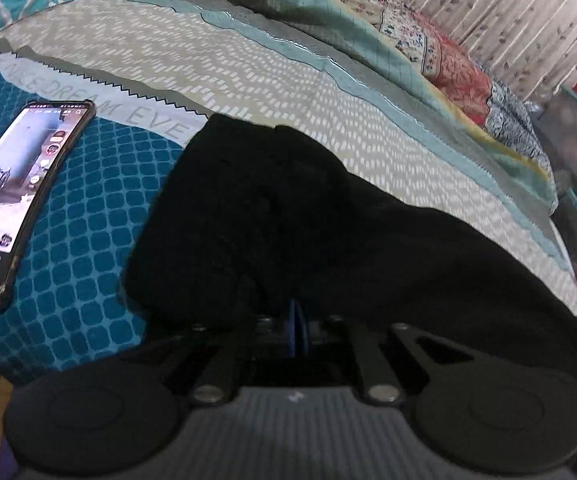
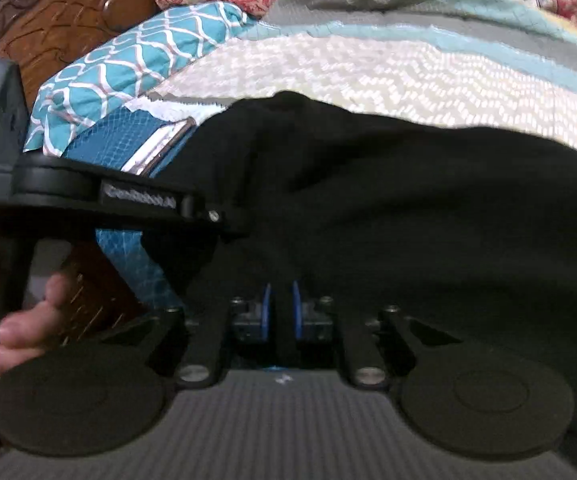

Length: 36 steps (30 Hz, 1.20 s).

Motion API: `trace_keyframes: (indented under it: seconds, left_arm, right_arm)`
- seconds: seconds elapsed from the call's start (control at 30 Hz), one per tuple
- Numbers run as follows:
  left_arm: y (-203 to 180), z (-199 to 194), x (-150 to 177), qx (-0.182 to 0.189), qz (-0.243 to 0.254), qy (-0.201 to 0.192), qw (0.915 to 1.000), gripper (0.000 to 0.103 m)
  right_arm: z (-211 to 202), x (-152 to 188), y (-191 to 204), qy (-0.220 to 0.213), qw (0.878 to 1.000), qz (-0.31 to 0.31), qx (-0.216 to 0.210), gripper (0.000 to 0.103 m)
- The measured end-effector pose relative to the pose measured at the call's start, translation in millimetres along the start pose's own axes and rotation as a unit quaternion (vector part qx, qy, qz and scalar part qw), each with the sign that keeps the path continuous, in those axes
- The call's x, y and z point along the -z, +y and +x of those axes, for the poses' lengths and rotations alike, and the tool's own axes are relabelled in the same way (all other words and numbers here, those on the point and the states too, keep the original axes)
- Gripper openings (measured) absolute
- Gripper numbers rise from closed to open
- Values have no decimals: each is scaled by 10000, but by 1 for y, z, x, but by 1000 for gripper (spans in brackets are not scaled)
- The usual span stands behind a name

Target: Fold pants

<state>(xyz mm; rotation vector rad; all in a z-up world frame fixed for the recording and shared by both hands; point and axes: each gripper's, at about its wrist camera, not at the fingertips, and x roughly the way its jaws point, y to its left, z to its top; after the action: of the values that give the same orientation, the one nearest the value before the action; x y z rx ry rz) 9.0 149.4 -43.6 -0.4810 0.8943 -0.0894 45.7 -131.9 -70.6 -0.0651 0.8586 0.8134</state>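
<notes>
The black pants (image 1: 288,216) lie spread on the bed, with their near edge drawn up into both grippers. In the left wrist view my left gripper (image 1: 297,322) is shut on the near edge of the pants; its blue pads nearly meet and cloth covers the tips. In the right wrist view the pants (image 2: 408,200) fill the middle, and my right gripper (image 2: 282,308) is shut on a fold of black cloth between its blue pads. The left gripper's body (image 2: 100,196) shows at the left of that view, close beside the pants.
A phone (image 1: 20,196) with a lit screen lies on the blue checked sheet (image 1: 88,240) left of the pants. A grey patterned bedspread (image 1: 248,80), a floral quilt (image 1: 428,40) and a teal pillow (image 2: 136,64) lie beyond. A carved wooden headboard (image 2: 68,12) stands behind.
</notes>
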Motion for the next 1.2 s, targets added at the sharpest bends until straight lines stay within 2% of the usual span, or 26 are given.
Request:
trace_keyframes:
  seconds: [0.17,0.3,0.4,0.5,0.57,0.6,0.77,0.97,1.13,1.2]
  left_arm:
    - [-9,-21,-3,110,-44,-136,9998,8]
    - [-32,-41,9,255,526,-489,9971,11]
    - [-38,-34,17,147,754,-412,9962,11]
    - [-20,-16,18,7,392,-50,9992,7]
    - [-4,-10,16,168,47,84,9998,6]
    - [0,-9,15,235,-59,102,9997,6]
    - [-7,-8,17,63,222,47,9997,6]
    - [-9,-9,20,43,249,16,9997,6]
    - [-11,-19,18,106,204,-62,9997,6]
    - [-16,-29,17,212,216,-195,9994,9]
  right_arm:
    - [-21,-7,-2,-283,9995,-76,-80,16]
    - [-45,-1,-9,-585,9982,-83,49,16]
    - [-45,3,-20,-571,9982,120,135,17]
    - [-31,8,-34,-234,9978,520,329,16]
    - [-20,11,-45,-4,9959,853,303,16]
    - [-20,12,-50,-40,9945,1025,225,16]
    - [-17,11,-53,-42,9925,1217,141,16]
    - [-20,11,-52,-69,9924,1218,141,16]
    - [-36,3,-45,-406,9936,1034,210,17]
    - [-46,0,-44,-588,9937,896,335,18]
